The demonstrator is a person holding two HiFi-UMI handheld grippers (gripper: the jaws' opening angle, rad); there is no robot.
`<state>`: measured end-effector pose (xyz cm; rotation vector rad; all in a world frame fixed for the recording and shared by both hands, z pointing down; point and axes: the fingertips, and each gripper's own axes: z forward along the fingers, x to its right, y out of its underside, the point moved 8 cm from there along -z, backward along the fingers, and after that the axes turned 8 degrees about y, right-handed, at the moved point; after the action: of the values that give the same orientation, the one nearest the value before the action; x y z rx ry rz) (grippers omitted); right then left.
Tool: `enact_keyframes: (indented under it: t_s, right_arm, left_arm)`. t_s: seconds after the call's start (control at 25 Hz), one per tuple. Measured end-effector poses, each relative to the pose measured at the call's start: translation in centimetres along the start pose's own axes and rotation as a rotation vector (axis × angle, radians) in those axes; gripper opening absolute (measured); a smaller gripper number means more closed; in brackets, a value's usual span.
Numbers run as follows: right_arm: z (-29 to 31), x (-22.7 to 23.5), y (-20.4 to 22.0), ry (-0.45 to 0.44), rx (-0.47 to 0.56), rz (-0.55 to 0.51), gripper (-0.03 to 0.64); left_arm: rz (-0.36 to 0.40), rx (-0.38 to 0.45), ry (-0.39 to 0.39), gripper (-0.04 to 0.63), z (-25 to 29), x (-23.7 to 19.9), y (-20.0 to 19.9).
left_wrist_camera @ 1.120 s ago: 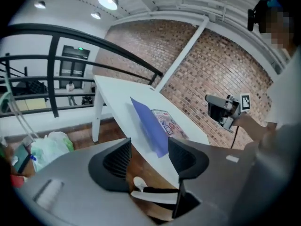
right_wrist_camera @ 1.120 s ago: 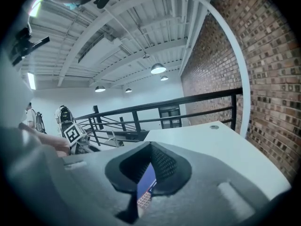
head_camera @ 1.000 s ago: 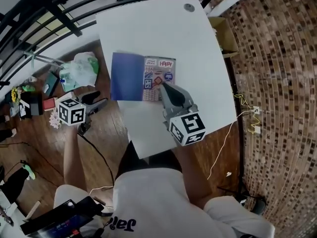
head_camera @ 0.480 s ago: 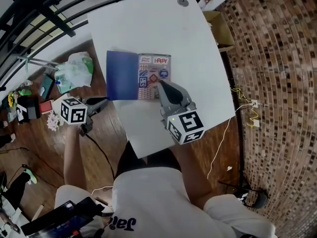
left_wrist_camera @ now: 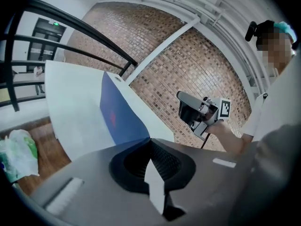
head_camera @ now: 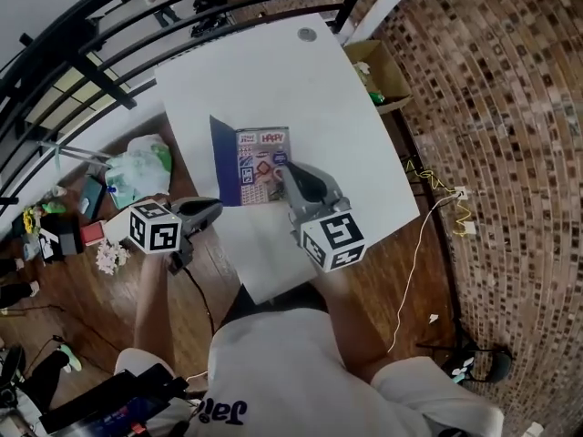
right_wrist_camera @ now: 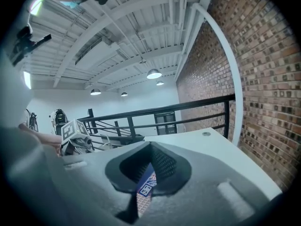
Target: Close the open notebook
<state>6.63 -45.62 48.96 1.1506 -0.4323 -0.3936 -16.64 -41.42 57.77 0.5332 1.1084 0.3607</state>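
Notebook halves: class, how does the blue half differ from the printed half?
The blue half is plain; the printed half is patterned. The blue half stands tilted up, pinched by the left gripper; the printed half lies flat on the table. Both meet at one fold.

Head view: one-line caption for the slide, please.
Left gripper shut on the notebook's blue cover, tilted up off the white table; right gripper shut, tip at the sticker page.
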Motion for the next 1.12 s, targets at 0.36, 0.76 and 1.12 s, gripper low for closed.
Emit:
enact_keyframes:
  t_s: [0.36, 0.76, 1.12]
  right_arm:
    - [-2.9, 2.5, -1.0, 0.086, 0.042, 0.005, -0.009]
    - [-5.4, 5.9, 1.1, 0.163, 0.022, 0.048, -0.009]
    - [-5.7, 7.2, 2.3, 0.169, 0.007, 0.079, -0.009]
  left_arm:
    - [0.021, -0.085, 0.055, 0.017, 7.4, 1.9, -1.5]
    - [-0.017, -0.219, 0.066, 0.017, 16.8, 0.4, -0.3]
    - [-0.04, -0.427, -0.017, 0.019, 22.0, -2.5, 1.9]
